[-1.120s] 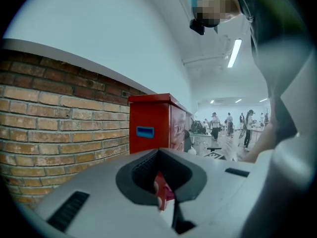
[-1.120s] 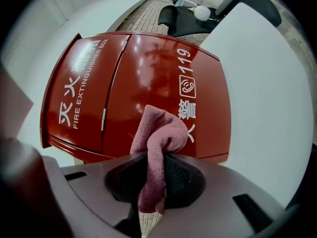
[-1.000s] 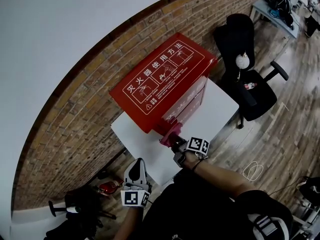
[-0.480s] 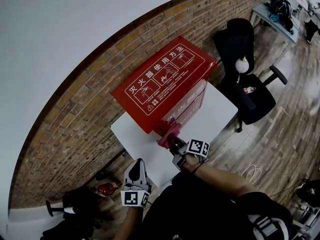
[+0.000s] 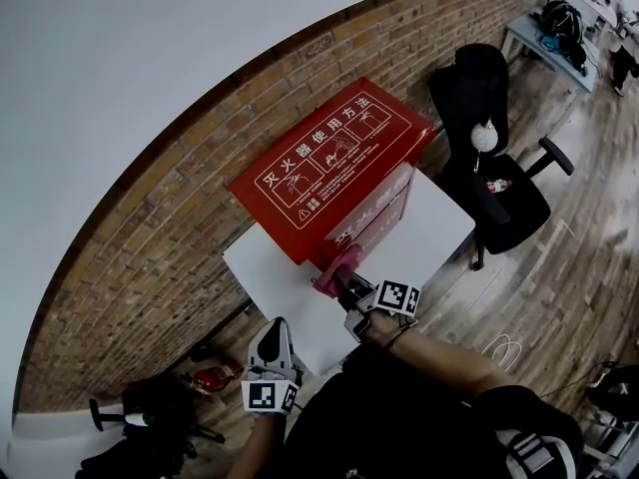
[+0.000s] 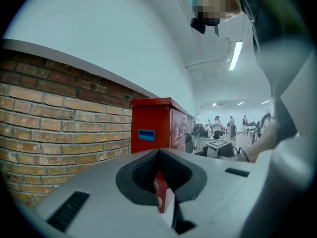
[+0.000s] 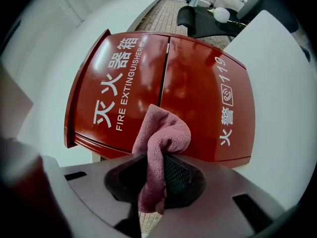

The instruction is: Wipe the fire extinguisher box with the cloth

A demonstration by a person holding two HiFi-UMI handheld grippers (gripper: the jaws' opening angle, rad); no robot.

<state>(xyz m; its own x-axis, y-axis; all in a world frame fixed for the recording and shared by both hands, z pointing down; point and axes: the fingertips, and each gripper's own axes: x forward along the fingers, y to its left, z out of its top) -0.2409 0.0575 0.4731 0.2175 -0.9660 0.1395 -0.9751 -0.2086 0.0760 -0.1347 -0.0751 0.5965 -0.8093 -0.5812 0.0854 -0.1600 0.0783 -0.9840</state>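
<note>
The red fire extinguisher box (image 5: 324, 163) stands on a white table (image 5: 270, 267) against the brick wall, with white print on its top and front (image 7: 198, 83). My right gripper (image 5: 349, 289) (image 7: 156, 180) is shut on a pink cloth (image 5: 337, 265) (image 7: 163, 133), which hangs bunched just before the lower left part of the box front. I cannot tell whether the cloth touches the box. My left gripper (image 5: 270, 352) (image 6: 161, 185) is low by the table's near corner, shut and holding nothing. In the left gripper view the box (image 6: 153, 128) shows side-on.
A black office chair (image 5: 499, 168) stands right of the table. Dark gear and a red object (image 5: 205, 375) lie on the floor at lower left. A desk (image 5: 544, 28) is at the far right. People (image 6: 223, 125) stand far off in the room.
The right gripper and cloth have shifted only slightly along the box's lower front. The left gripper has stayed put.
</note>
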